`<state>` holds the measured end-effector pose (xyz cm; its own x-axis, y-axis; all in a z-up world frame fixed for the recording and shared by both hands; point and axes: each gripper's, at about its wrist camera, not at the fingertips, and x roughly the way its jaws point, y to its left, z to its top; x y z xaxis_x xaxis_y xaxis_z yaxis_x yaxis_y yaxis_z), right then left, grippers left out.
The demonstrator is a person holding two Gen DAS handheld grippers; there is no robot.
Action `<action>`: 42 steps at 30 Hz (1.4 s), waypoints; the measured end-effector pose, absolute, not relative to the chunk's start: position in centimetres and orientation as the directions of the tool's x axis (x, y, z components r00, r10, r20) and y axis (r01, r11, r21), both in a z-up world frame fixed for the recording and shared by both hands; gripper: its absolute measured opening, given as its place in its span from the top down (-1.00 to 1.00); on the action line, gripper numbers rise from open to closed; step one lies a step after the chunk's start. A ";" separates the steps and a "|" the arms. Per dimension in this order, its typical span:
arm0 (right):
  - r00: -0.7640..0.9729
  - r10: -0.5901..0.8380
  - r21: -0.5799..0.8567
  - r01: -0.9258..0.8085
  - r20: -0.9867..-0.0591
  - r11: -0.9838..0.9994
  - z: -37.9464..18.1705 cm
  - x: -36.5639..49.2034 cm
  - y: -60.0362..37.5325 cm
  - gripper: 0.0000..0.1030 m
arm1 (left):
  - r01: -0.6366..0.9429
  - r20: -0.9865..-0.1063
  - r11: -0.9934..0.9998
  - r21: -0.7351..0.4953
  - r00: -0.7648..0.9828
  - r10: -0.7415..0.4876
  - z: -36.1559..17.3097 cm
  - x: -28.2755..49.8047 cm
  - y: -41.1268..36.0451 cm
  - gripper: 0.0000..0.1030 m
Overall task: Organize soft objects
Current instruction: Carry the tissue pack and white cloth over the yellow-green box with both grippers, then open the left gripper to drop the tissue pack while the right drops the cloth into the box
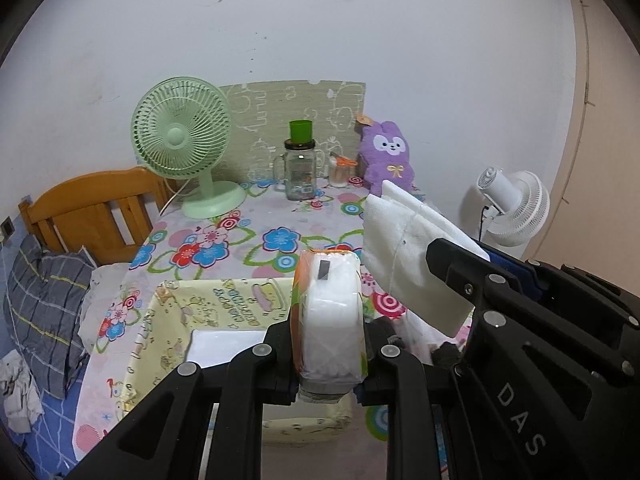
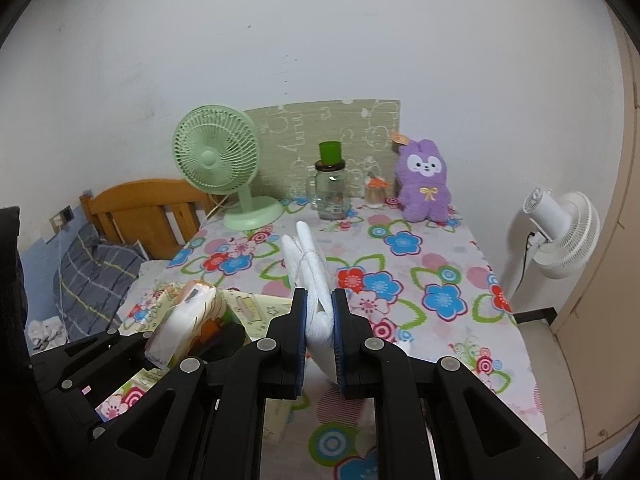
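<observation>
My left gripper point(image 1: 328, 344) is shut on a tissue pack point(image 1: 330, 316) with an orange and green wrapper, held above the right side of a pale yellow fabric basket point(image 1: 172, 320). The pack also shows in the right wrist view point(image 2: 186, 326). My right gripper point(image 2: 320, 320) is shut on a folded white cloth point(image 2: 310, 276) tied with thread, held upright above the table. The cloth also shows in the left wrist view point(image 1: 408, 248), to the right of the tissue pack. A white flat item point(image 1: 226, 346) lies inside the basket.
The table has a floral cloth point(image 2: 420, 280). At its back stand a green desk fan point(image 2: 224, 168), a glass jar with a green cup on top point(image 2: 330, 188), a small jar point(image 2: 375, 192) and a purple plush rabbit point(image 2: 426, 182). A white floor fan point(image 2: 560, 232) stands right; a bed point(image 2: 132, 208) lies left.
</observation>
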<state>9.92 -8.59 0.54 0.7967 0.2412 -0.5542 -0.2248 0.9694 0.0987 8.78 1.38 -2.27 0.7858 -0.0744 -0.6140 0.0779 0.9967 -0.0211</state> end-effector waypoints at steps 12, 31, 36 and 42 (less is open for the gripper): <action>0.768 0.286 0.107 -0.276 -0.573 0.955 -0.2 11.2 -4.7 0.72 | 0.038 -0.634 0.999 -0.017 0.772 -0.040 -3.3 9.9 5.1 0.65; 0.689 0.348 0.142 -0.339 -0.635 0.930 -3.9 13.7 0.7 0.72 | -0.039 -0.699 0.999 -0.010 0.715 0.021 -7.0 12.0 10.2 0.64; 0.660 0.352 0.149 -0.345 -0.664 0.927 -5.3 14.6 1.6 0.72 | -0.048 -0.724 0.999 -0.008 0.689 0.028 -8.3 12.7 11.0 0.64; 0.621 0.360 0.169 -0.345 -0.696 0.923 -7.1 15.6 2.1 0.71 | -0.059 -0.754 0.998 -0.006 0.656 0.034 -9.8 13.4 11.5 0.63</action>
<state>15.58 2.12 -7.07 0.6211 0.3599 -0.6962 -0.3454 0.9231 0.1690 13.40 11.55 -9.78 0.6562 0.0343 -0.7538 -0.0588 0.9983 -0.0057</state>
